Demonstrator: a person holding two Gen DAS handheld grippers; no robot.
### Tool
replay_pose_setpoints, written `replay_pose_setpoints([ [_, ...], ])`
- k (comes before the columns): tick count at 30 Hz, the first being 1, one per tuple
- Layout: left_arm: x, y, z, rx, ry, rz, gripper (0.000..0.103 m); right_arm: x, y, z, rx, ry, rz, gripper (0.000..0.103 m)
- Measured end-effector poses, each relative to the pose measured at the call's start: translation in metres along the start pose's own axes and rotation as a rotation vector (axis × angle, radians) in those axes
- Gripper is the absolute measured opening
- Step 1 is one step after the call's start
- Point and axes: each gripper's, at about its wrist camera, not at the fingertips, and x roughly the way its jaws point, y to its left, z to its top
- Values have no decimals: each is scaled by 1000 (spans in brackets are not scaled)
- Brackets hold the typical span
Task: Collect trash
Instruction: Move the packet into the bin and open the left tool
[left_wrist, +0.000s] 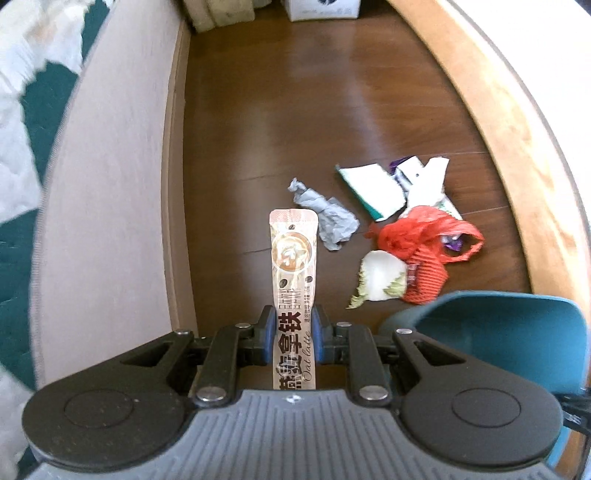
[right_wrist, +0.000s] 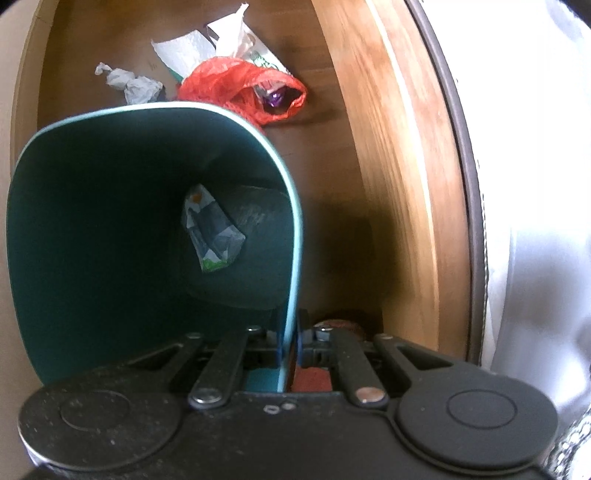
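Latte sachet: clamped at its lower half in the left gripper, hanging clear above the floor, left of the teal bin. Light, flat, slick film; likely slips unless pinched mid-length. Right gripper pinches the bin's rim wall. Bin mouth open, one wrapper inside. Bed frame close on the bin's right; floor beyond holds more litter.
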Motion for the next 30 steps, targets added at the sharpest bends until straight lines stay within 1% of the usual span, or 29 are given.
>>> replay_pose_setpoints([
  [2,-15,-4,-3,6,-3,-3,19,2,0,-1,21,16,12,6],
  [5,-32,-13,-11,14,5,-43,19,1,5,-1,28,21,26,7],
  [7,-39,-22,-19,37,25,-81,19,-1,7,-2,43,25,39,9],
  [9,-43,-37,-28,83,60,-117,19,-4,9,-2,54,21,47,9],
  [12,-33,-65,-47,169,112,-163,19,-7,7,-2,95,34,77,12],
  [14,-23,-84,-58,223,133,-189,19,-9,5,-2,112,38,78,12],
  [16,-11,-99,-65,243,167,-216,19,-10,1,-3,129,41,84,11],
  [19,11,-118,-77,264,220,-220,19,-12,-2,-4,136,37,79,10],
  [23,34,-135,-89,327,257,-193,19,-13,-5,-6,131,26,77,9],
  [28,42,-135,-90,306,275,-199,24,-13,-8,-7,132,25,87,9],
  [30,42,-130,-89,283,287,-216,24,-14,-8,-8,134,31,93,9],
])
